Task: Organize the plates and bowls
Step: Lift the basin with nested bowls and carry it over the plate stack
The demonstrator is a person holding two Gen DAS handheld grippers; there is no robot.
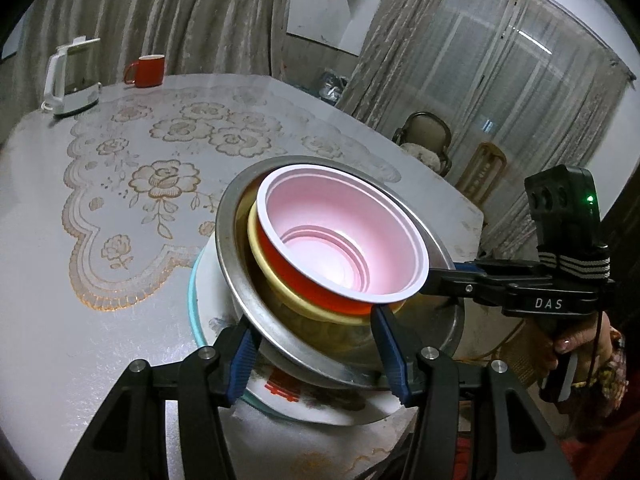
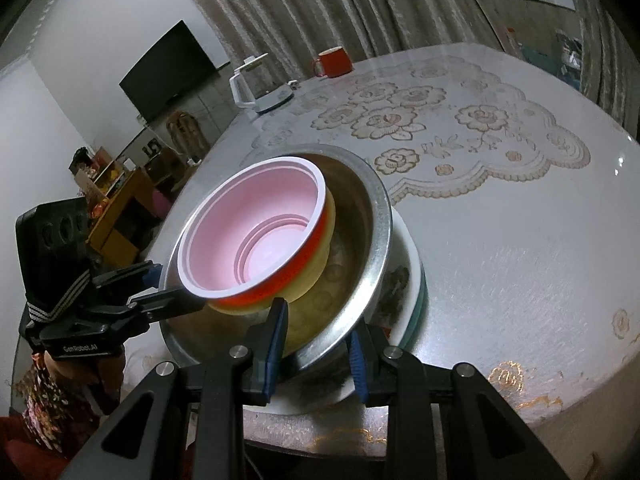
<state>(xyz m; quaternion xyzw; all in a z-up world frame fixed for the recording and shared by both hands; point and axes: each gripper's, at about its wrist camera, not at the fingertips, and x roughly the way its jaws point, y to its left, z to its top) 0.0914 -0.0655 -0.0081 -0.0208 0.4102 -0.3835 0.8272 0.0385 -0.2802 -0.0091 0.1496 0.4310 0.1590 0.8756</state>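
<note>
A red bowl [image 1: 340,240] [image 2: 260,216] with a pale pink inside sits nested in a yellow bowl [image 1: 280,284] [image 2: 316,268]. Both rest in a wide steel bowl [image 1: 228,248] [image 2: 380,216], which sits tilted over a white plate [image 1: 208,280] [image 2: 404,248] with a teal rim. My left gripper [image 1: 316,356] [image 2: 160,284] is shut on the steel bowl's wall, one finger inside and one outside. Gripping the opposite side of the rim in the same way is my right gripper [image 2: 318,346] [image 1: 444,276]. Whether the steel bowl touches the plate is hidden.
The stack is near the front edge of a round table [image 1: 100,320] [image 2: 520,260] with a lace-pattern cover. A white kettle [image 1: 72,76] [image 2: 260,84] and a red mug [image 1: 148,70] [image 2: 332,62] stand at its far side. Chairs [image 1: 428,136] stand beyond the table.
</note>
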